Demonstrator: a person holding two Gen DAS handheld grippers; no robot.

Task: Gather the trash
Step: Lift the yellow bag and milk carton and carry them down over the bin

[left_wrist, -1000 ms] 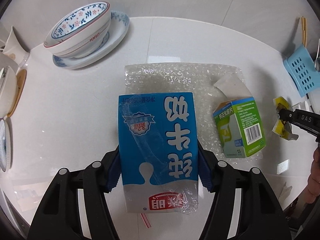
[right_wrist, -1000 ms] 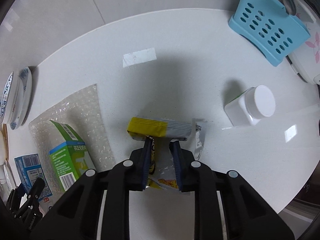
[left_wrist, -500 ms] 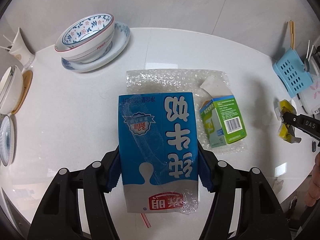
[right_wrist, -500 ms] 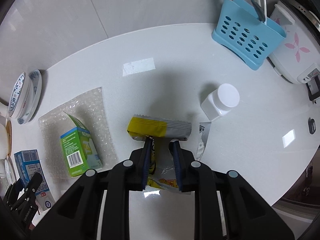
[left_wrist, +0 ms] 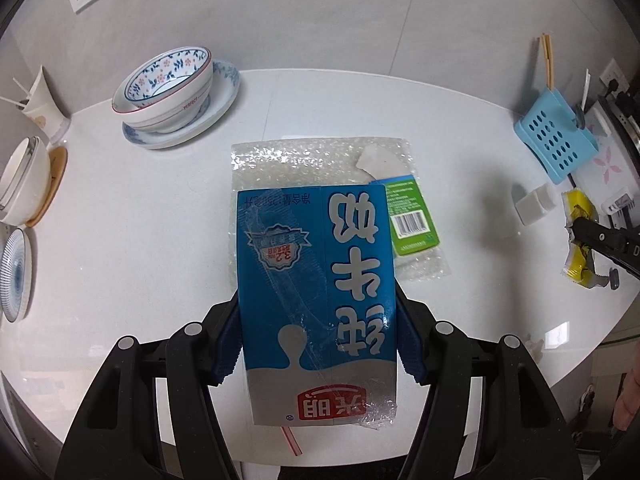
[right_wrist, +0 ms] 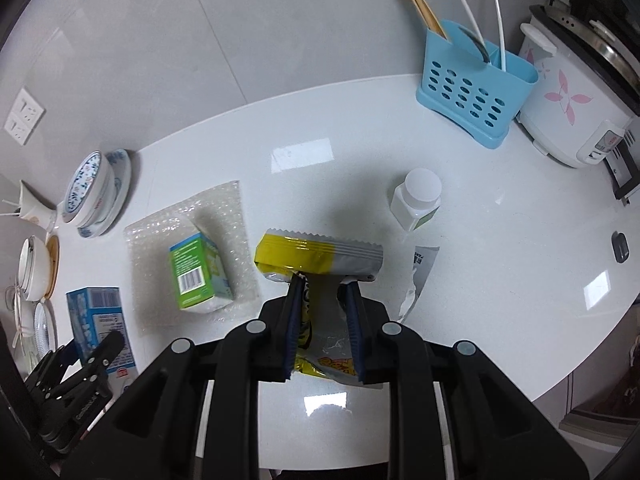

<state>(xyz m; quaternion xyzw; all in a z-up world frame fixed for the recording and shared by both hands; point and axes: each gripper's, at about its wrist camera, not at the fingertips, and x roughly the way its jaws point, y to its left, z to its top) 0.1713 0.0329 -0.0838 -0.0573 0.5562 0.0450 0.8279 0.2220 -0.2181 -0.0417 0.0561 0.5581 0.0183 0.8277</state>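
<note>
My left gripper [left_wrist: 318, 344] is shut on a blue milk carton [left_wrist: 316, 280], held above the white table with a red-striped straw hanging under it. My right gripper [right_wrist: 322, 312] is shut on a yellow and silver snack wrapper [right_wrist: 320, 258], also lifted off the table. The same carton [right_wrist: 94, 312] and left gripper show at the lower left of the right wrist view. The wrapper [left_wrist: 578, 240] shows at the far right of the left wrist view. A green box [right_wrist: 198, 274] lies on a sheet of bubble wrap [right_wrist: 192, 216]. A torn paper scrap [right_wrist: 420, 276] lies beside the wrapper.
A white bottle [right_wrist: 418, 196] stands right of the wrapper. A blue utensil caddy [right_wrist: 474, 100] and a rice cooker [right_wrist: 576, 100] stand at the back right. Stacked patterned bowl and plate [left_wrist: 176, 92], more bowls [left_wrist: 24, 180] and a paper cup [left_wrist: 40, 104] are at the left.
Both grippers have risen with their loads; the table and its objects look smaller and farther, and more of the wall and back-right items has come into view.
</note>
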